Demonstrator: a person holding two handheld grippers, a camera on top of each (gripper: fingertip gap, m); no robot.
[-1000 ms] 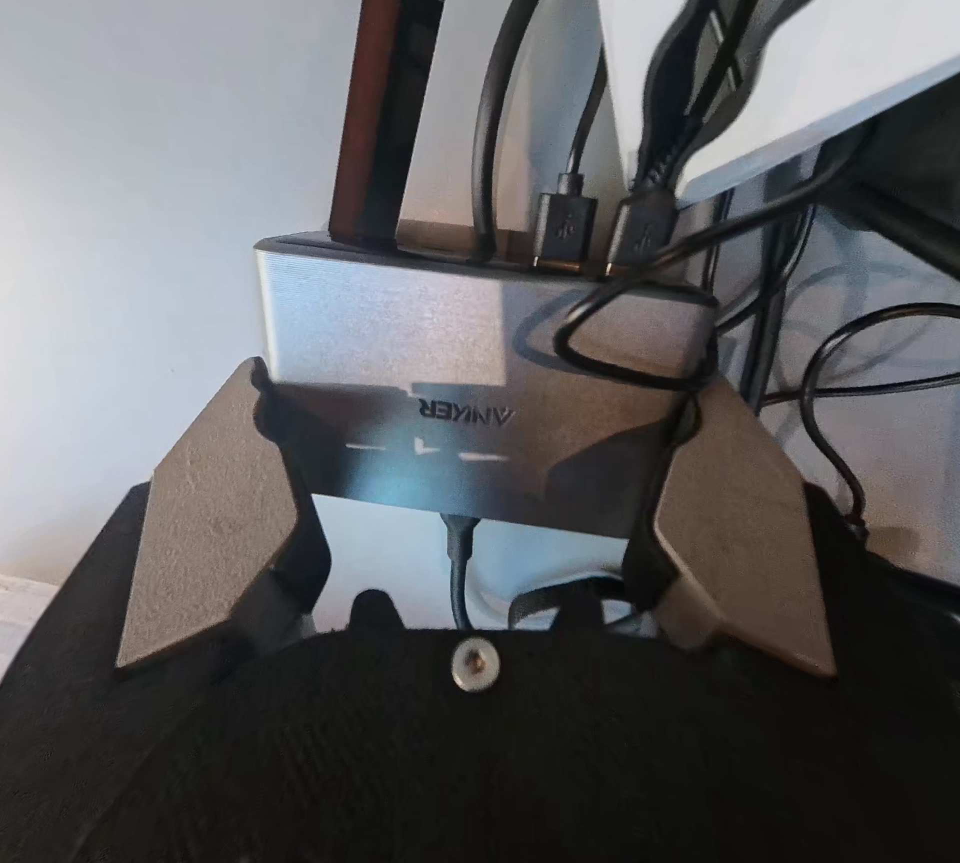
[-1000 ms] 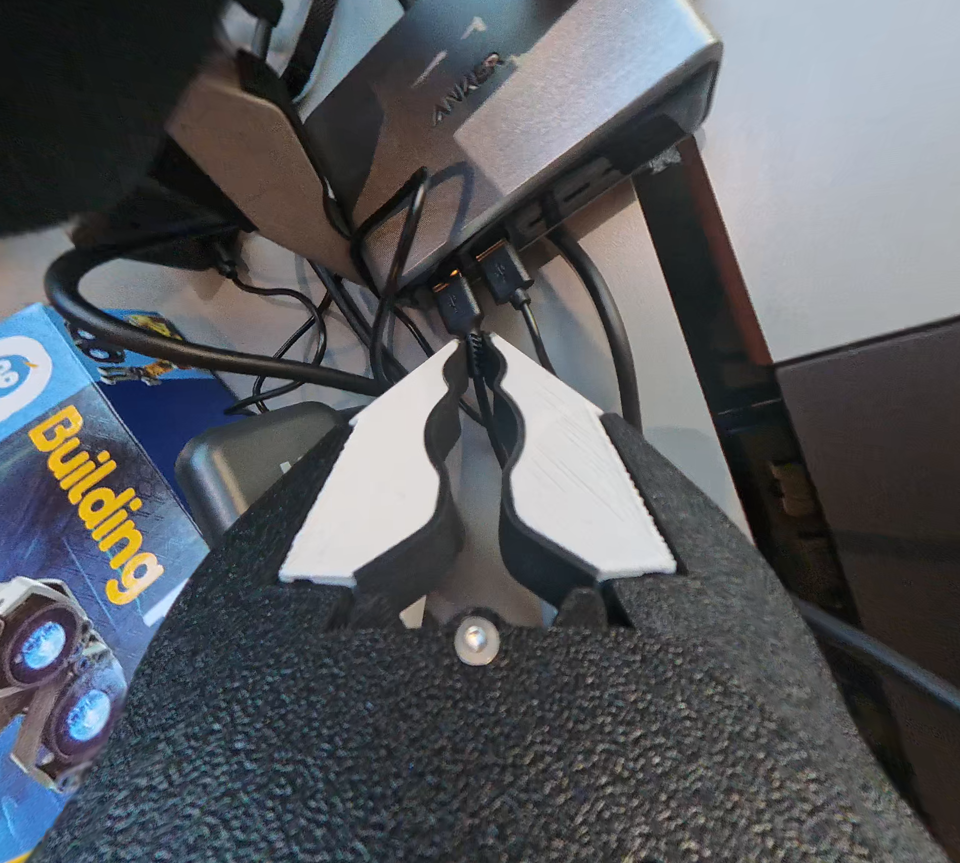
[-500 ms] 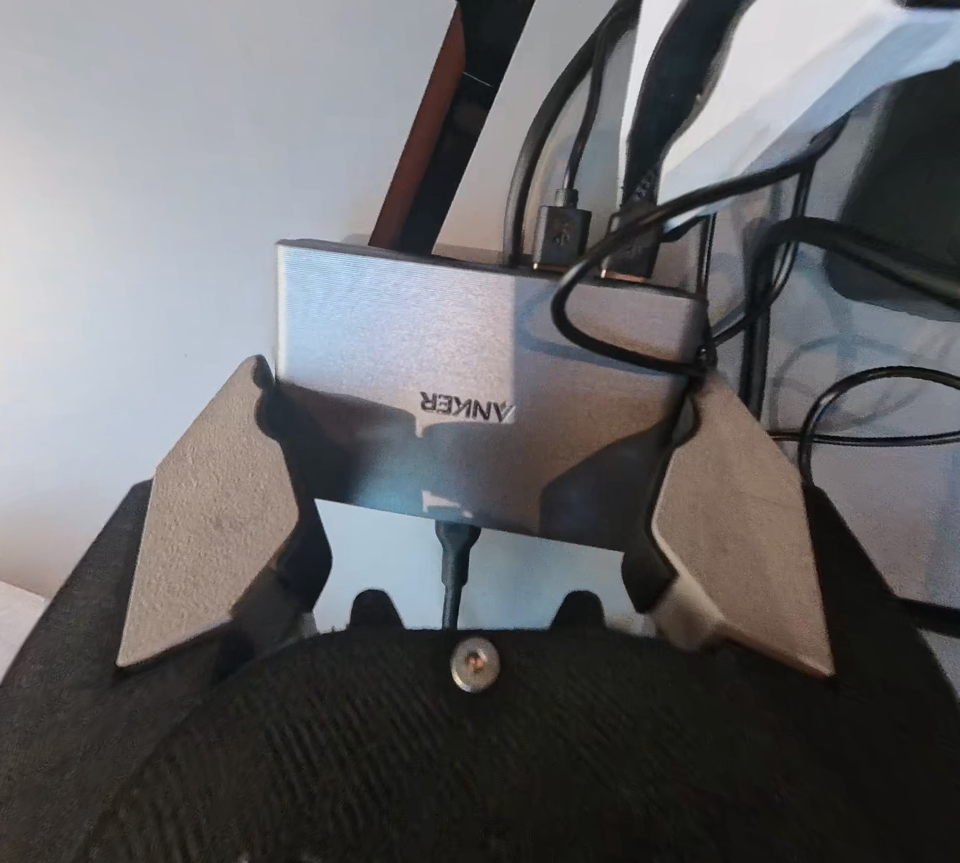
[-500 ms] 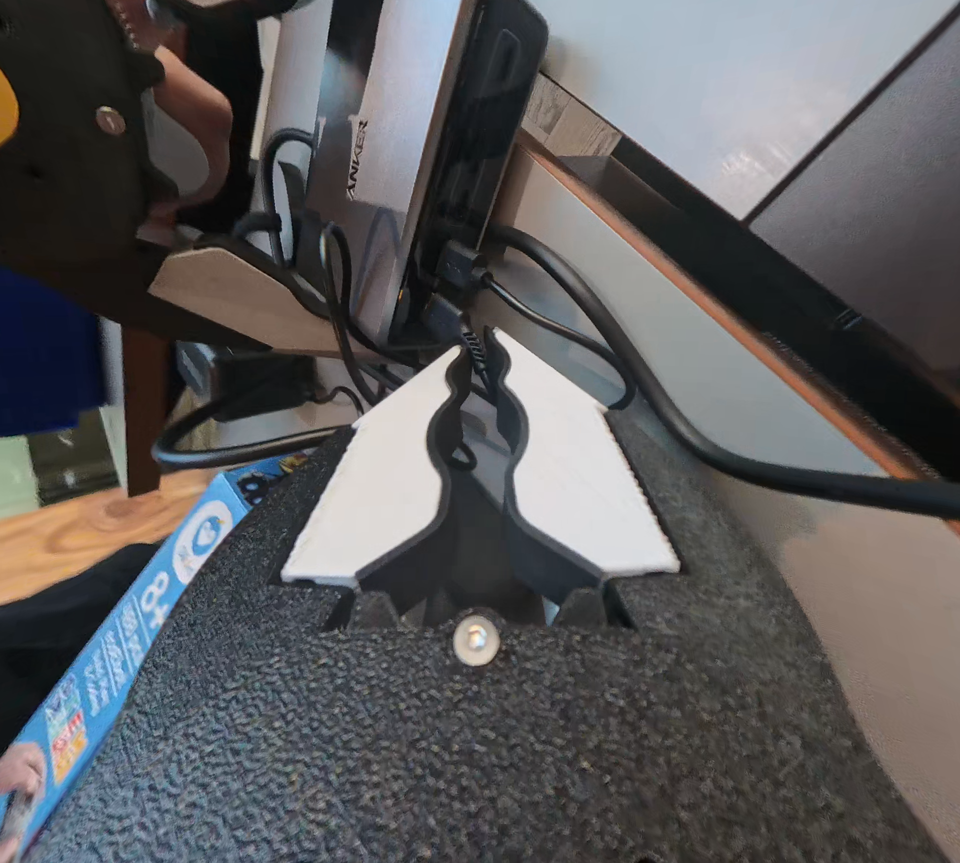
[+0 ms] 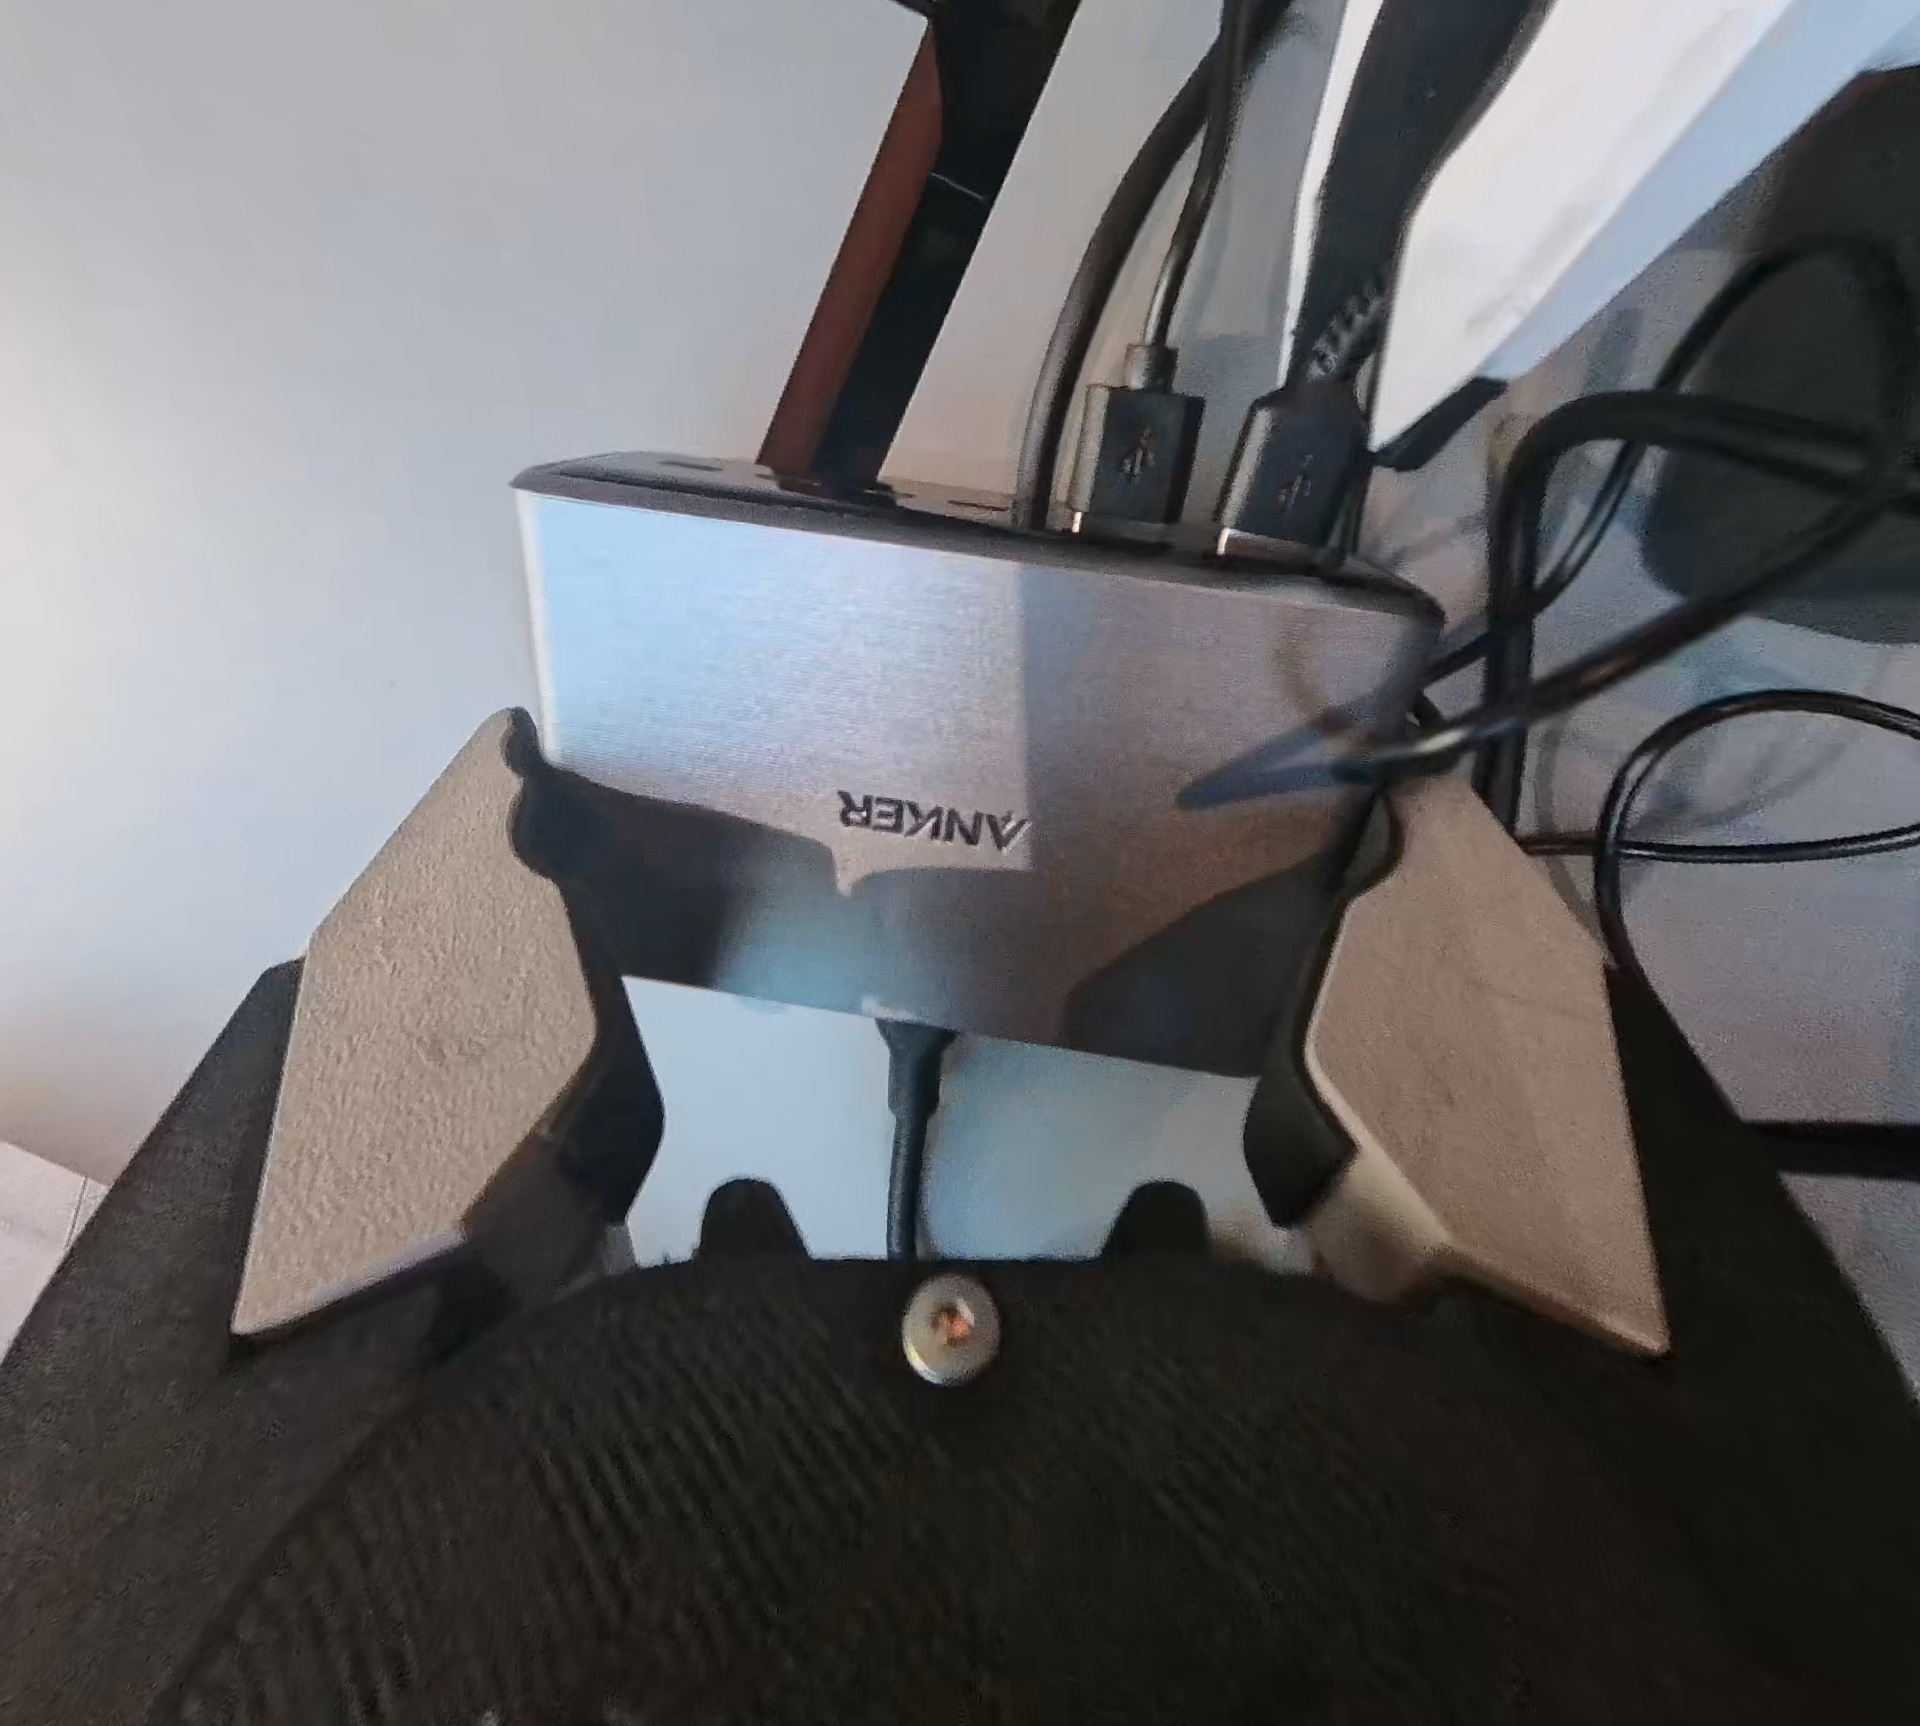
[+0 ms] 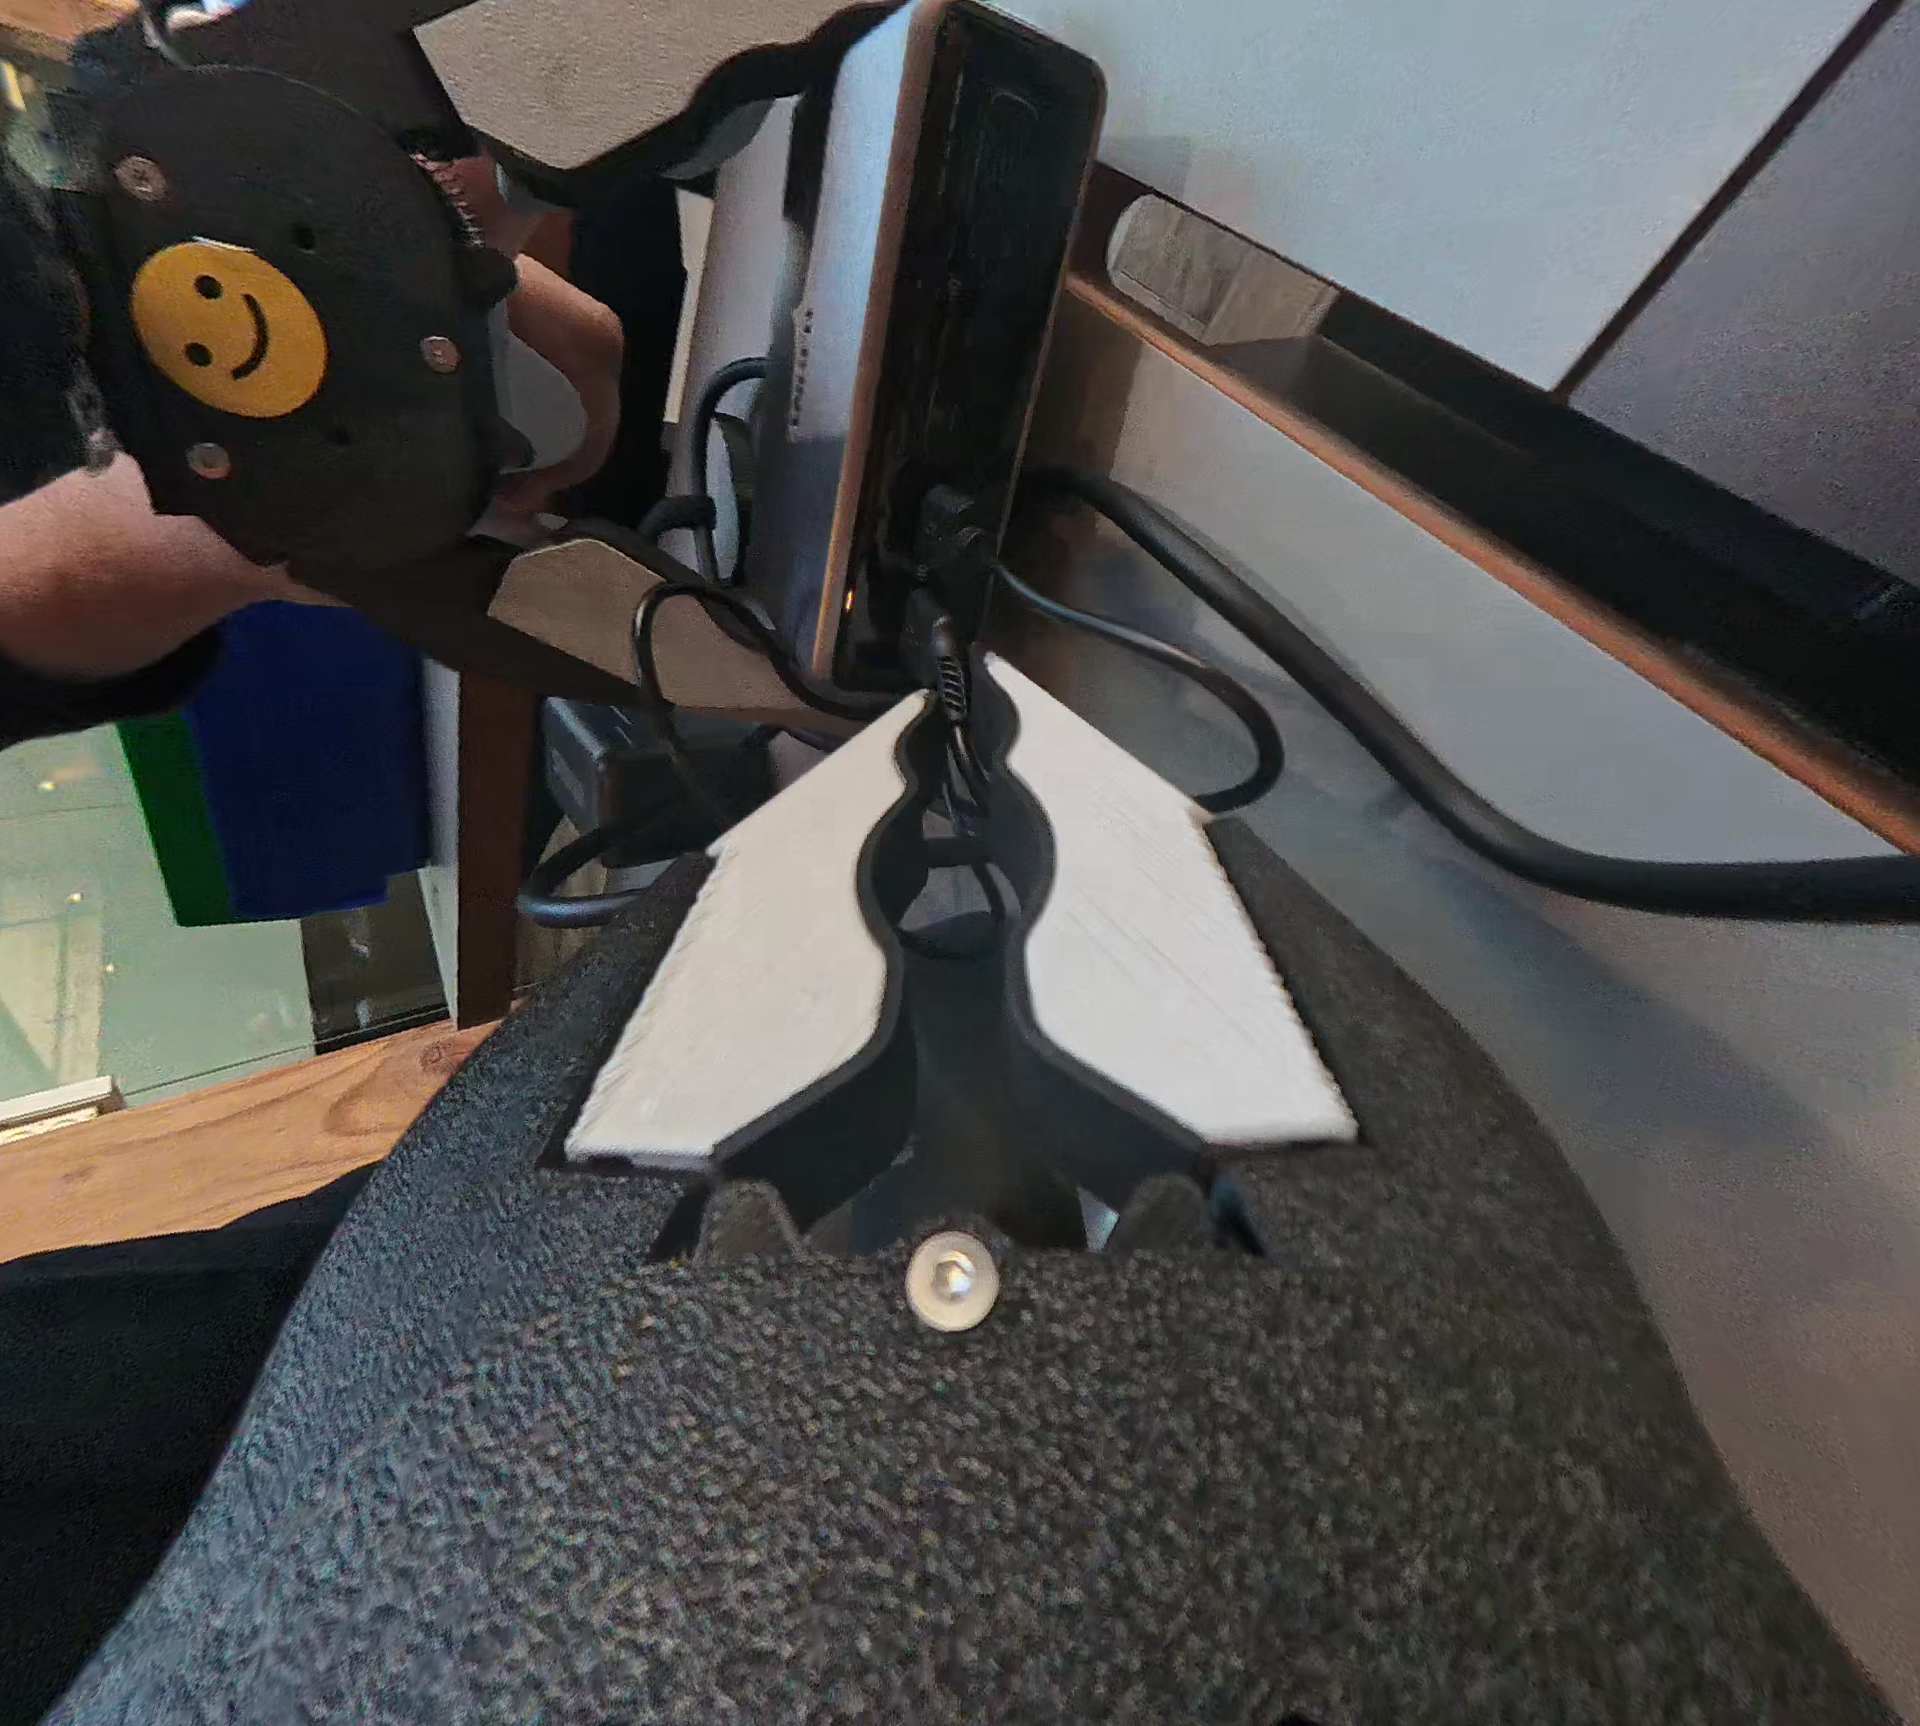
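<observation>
My left gripper is shut on a silver hub, one grey finger pressed on each side. It holds the hub off the table; the right wrist view shows it edge-on with its dark port face toward me. My right gripper has its white fingers shut on a thin black cable, just behind the ribbed plug seated in the port face. That plug also shows in the left wrist view beside a second USB plug.
A thick black cable runs from the hub across the pale table to the right. A thin cable loops over the left gripper's lower finger. Another cable leaves the hub's near end. A dark screen stands behind; a blue box at left. My hands' fingertips stand some 7 centimetres from each other.
Both grippers have turned with the hub, which now stands edge-on in the right view. The right gripper has kept its grip on the cable. The thin loop has slid off the hub's corner.
</observation>
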